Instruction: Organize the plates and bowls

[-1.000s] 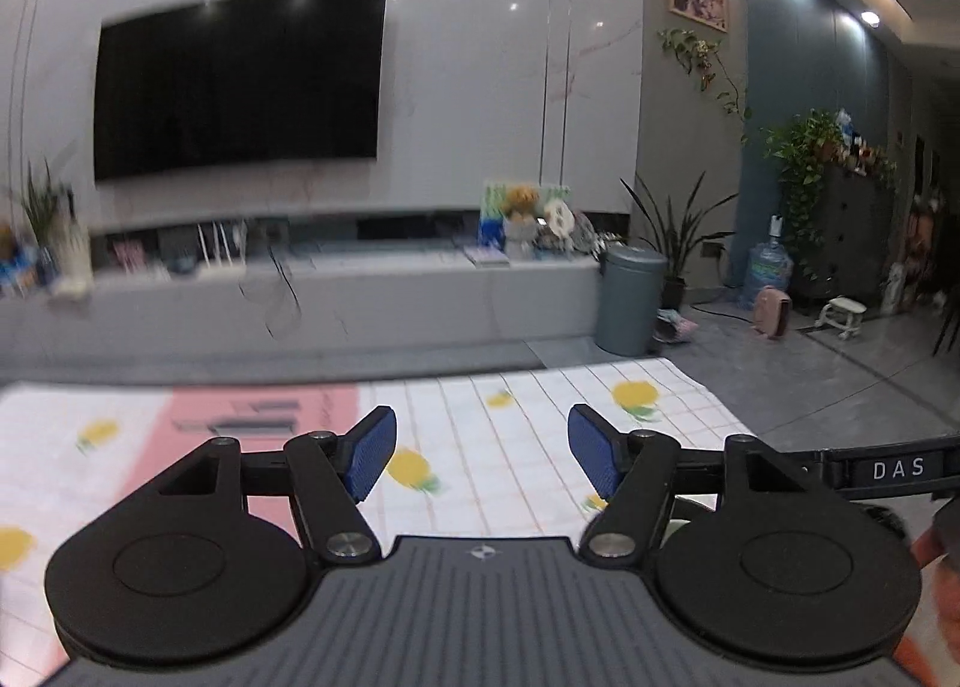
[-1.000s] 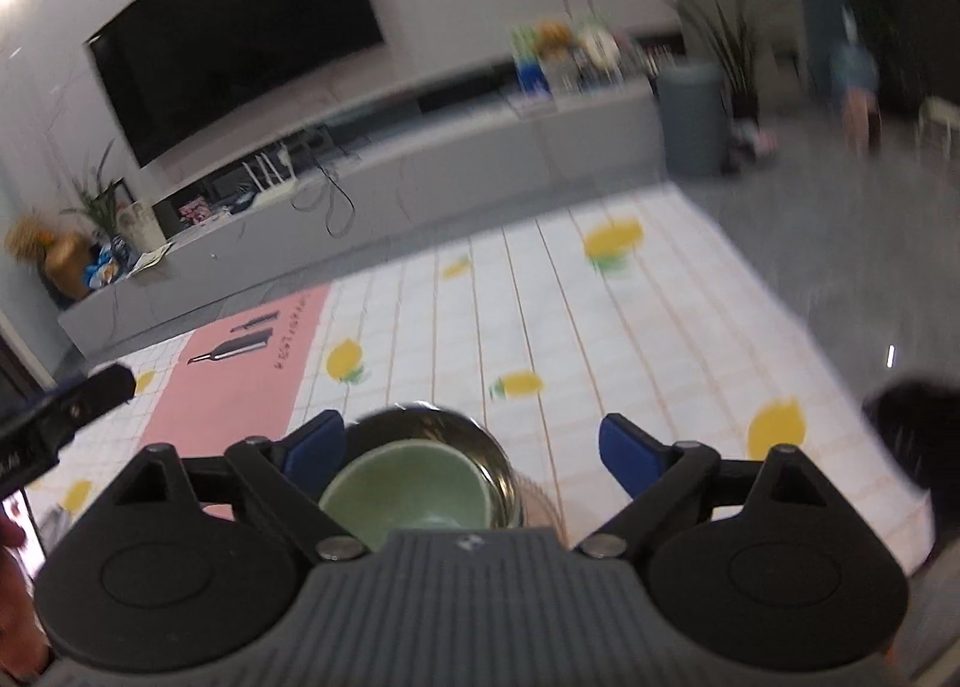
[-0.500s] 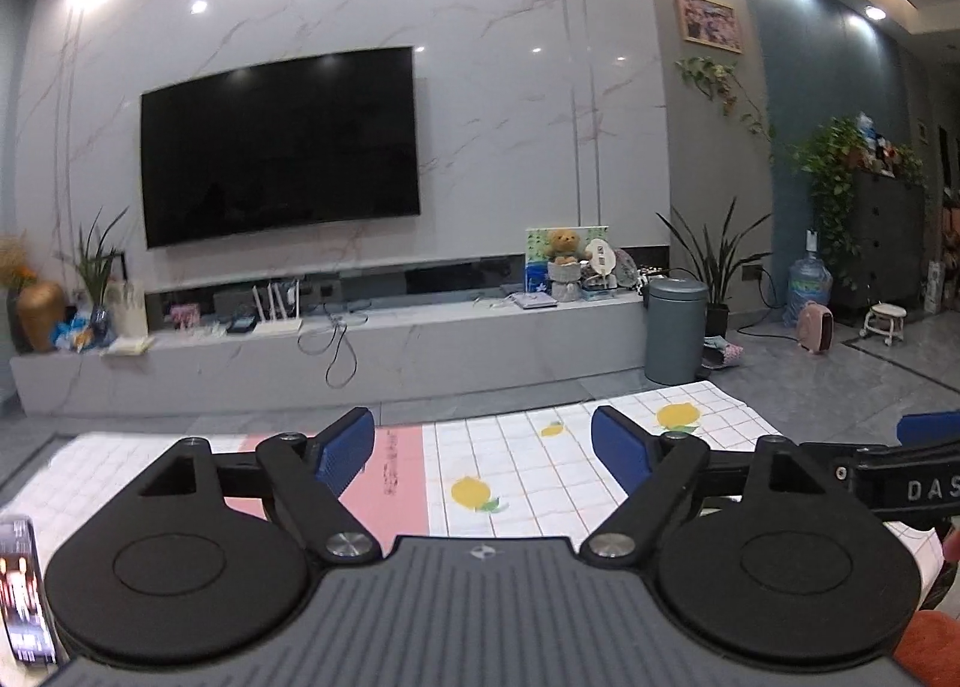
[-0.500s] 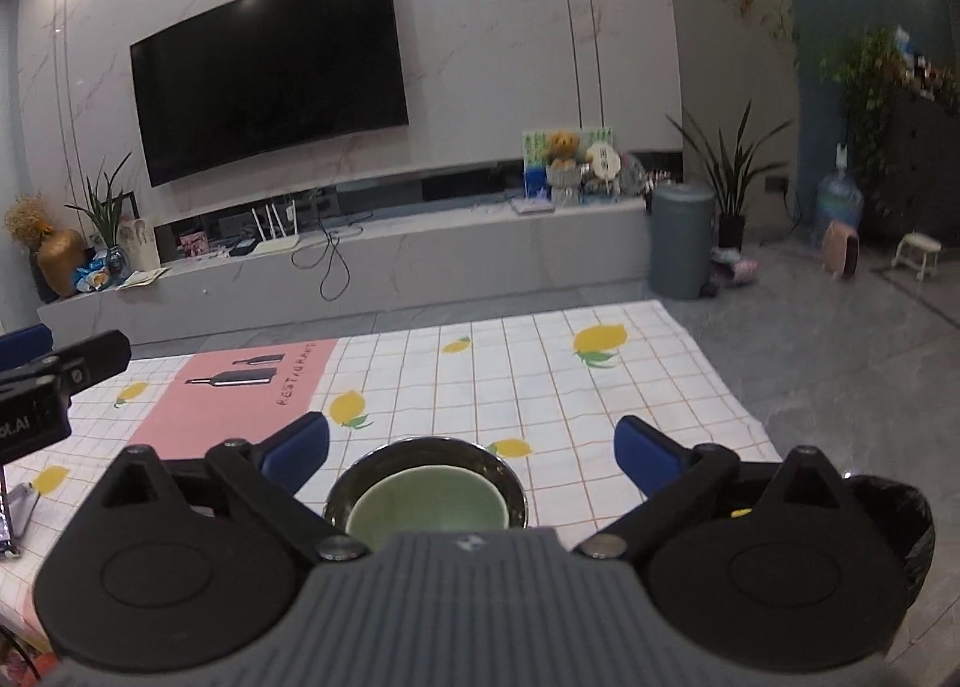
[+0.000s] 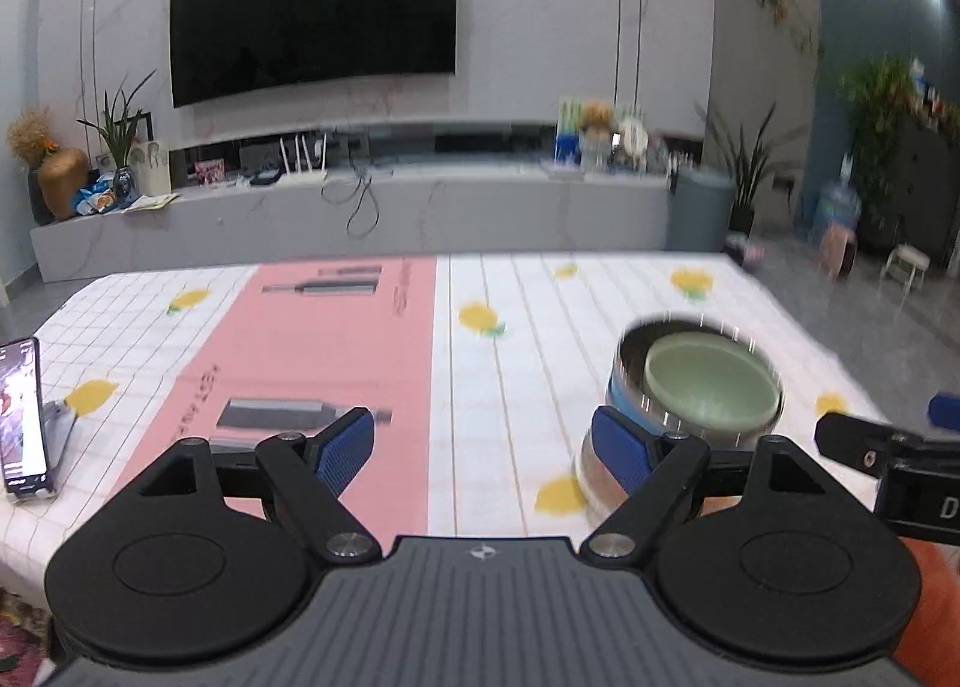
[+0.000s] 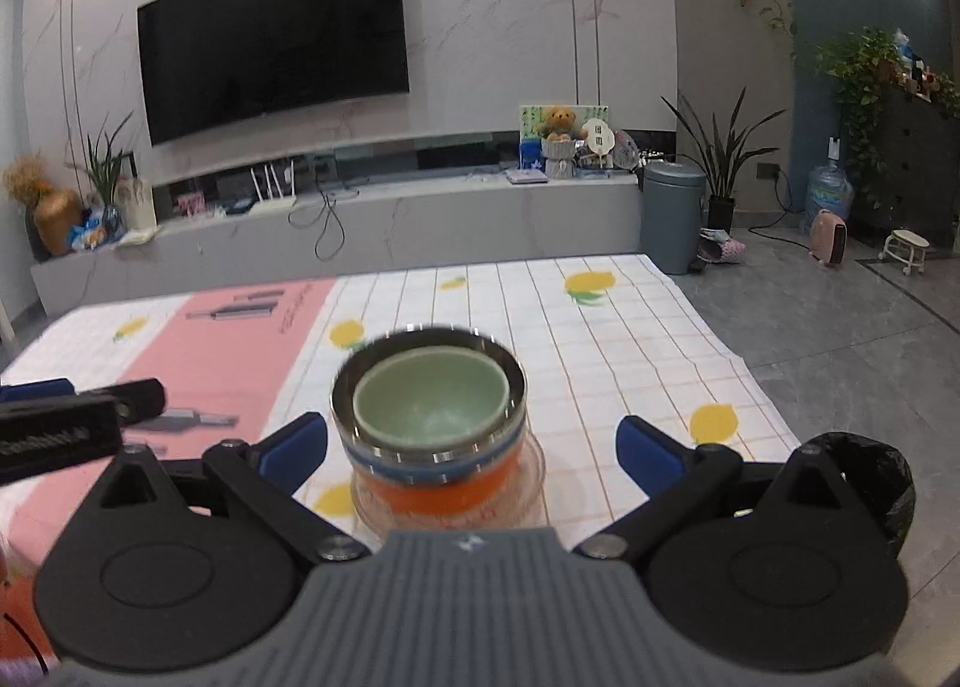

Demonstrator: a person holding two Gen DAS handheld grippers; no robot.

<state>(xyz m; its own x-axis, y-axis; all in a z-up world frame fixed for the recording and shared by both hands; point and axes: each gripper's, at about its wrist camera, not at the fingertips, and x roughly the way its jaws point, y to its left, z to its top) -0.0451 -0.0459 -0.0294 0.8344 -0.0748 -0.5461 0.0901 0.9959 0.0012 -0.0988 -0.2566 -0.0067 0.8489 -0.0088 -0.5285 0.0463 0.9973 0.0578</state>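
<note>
A stack of bowls stands on the table: a pale green bowl nested in a steel bowl, over a blue-rimmed bowl and an orange bowl, all on a clear glass plate. In the left wrist view the green bowl and steel bowl sit front right. My right gripper is open with the stack between its fingers, not touching. My left gripper is open and empty, left of the stack.
A lemon-print tablecloth with a pink panel covers the table. A phone on a stand is at the left edge. A black bag hangs at the right. A TV wall and console are beyond.
Both grippers have tilted down toward the table. The bowl stack has come into the left wrist view, and more of it shows between the right fingers.
</note>
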